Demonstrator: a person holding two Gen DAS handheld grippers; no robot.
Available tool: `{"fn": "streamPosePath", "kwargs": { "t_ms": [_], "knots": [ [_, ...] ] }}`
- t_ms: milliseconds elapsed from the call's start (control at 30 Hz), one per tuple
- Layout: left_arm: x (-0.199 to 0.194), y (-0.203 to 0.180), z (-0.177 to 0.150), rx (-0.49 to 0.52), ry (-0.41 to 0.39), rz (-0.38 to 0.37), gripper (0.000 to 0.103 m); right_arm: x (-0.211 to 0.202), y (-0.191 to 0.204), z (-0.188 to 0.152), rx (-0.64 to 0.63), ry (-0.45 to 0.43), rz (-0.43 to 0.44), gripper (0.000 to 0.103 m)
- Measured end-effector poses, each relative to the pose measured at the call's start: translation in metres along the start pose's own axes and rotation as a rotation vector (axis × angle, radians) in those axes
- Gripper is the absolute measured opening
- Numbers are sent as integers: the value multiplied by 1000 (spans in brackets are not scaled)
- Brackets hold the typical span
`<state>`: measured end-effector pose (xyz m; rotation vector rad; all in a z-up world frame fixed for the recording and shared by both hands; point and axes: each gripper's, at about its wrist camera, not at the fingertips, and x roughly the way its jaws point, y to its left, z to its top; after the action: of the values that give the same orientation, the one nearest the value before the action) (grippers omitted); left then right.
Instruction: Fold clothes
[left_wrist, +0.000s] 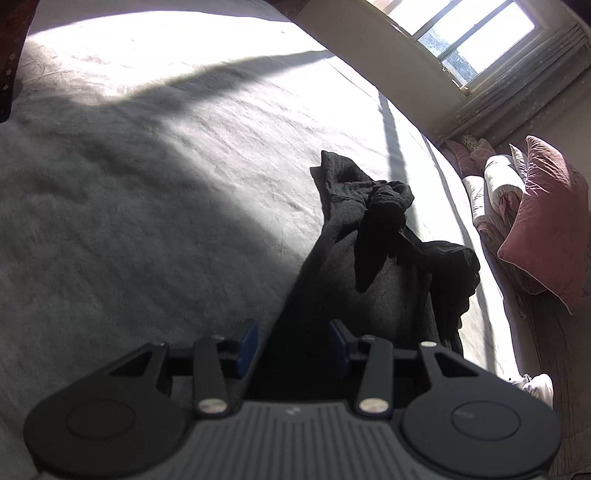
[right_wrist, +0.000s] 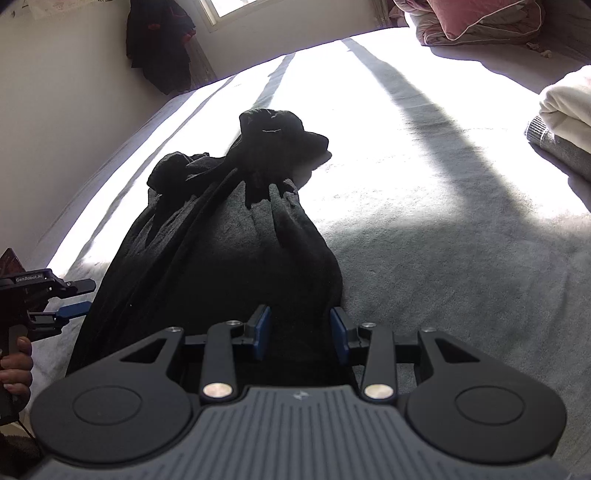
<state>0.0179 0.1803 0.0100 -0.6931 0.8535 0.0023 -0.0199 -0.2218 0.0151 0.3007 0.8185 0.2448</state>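
Both tools sit right over the near end of the black garment (right_wrist: 221, 258), one on each side. The right tool (right_wrist: 301, 334) has its blue pads (right_wrist: 263, 328) spread apart, with dark cloth lying between and under them, so it is pinching nothing. The left tool (left_wrist: 293, 345) is spread too, its pads standing either side of the cloth's near edge. In the right view the left tool (right_wrist: 75, 297) pokes in from the side, just beside the garment's left edge, held by a hand (right_wrist: 14, 365).

That black garment lies on the bed (right_wrist: 424, 240), stretched long and narrow away from the person. Its far end is all bunched and knotted up in a lump. It is not flat and it is not folded.

I think the tools wait at the two near corners because that is a good place to grab and pull the cloth straight. The far lump will need shaking out or smoothing.

Sun from the window (left_wrist: 469, 37) makes bright stripes across the bed. Pink pillows (left_wrist: 543, 221) are piled at the far side, well apart from the garment. A stack of light folded cloth (right_wrist: 565, 110) rests at the bed's right edge.
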Motion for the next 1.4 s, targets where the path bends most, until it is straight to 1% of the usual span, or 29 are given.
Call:
{"fn": "streamPosePath", "kwargs": {
  "t_ms": [67, 167, 267, 333, 367, 400, 433, 500, 567, 633, 700, 767, 833, 933, 1067, 1100, 1133, 1167, 1233, 1300, 1333, 1400],
  "knots": [
    [-1, -4, 11, -21, 12, 3, 42, 6, 16, 13, -37, 6, 13, 40],
    [-5, -7, 27, 12, -26, -6, 42, 17, 47, 38, -98, 5, 31, 40],
    [-9, -10, 42, 45, -65, -15, 45, 32, 80, 62, -125, -16, 79, 40],
    [-7, -1, 44, 70, -113, 14, 47, 46, 104, 75, -146, -29, 104, 40],
    [-4, 3, 47, 66, -104, 48, 47, 54, 117, 81, -162, -36, 113, 40],
    [0, 7, 52, 50, -68, 93, 47, 62, 129, 86, -180, -44, 121, 40],
    [1, 11, 56, 37, -56, 99, 47, 71, 142, 91, -196, -53, 127, 40],
    [-4, 19, 63, 14, -69, 70, 53, 90, 166, 98, -224, -66, 137, 40],
    [-9, 25, 68, -4, -85, 52, 56, 115, 190, 104, -246, -71, 143, 40],
    [-8, 29, 74, -27, -98, 65, 57, 142, 214, 110, -266, -74, 147, 40],
    [-4, 34, 81, -61, -89, 63, 57, 166, 229, 114, -289, -74, 137, 41],
    [0, 38, 87, -97, -73, 38, 57, 189, 245, 117, -312, -74, 127, 41],
    [3, 43, 93, -124, -67, 25, 57, 214, 256, 119, -348, -75, 96, 42],
    [5, 47, 98, -140, -72, 33, 57, 249, 268, 115, -420, -83, 10, 42],
    [11, 51, 101, -156, -59, 28, 57, 278, 269, 107, -499, -126, -96, 42],
    [13, 51, 102, -162, -53, 19, 57, 281, 266, 105, -496, -143, -102, 35],
    [15, 52, 103, -168, -47, 5, 57, 281, 261, 104, -476, -154, -84, 12],
    [16, 53, 104, -176, -43, -11, 57, 280, 255, 103, -455, -164, -64, 5],
    [18, 56, 105, -197, -44, -45, 57, 270, 244, 105, -396, -195, 31, 4],
    [20, 60, 106, -224, -52, -78, 58, 257, 233, 108, -338, -212, 190, 4],
    [21, 62, 106, -237, -55, -95, 58, 253, 229, 109, -320, -210, 252, 4],
    [22, 64, 106, -257, -65, -121, 60, 248, 219, 113, -273, -167, 447, 4]
  ]
}}
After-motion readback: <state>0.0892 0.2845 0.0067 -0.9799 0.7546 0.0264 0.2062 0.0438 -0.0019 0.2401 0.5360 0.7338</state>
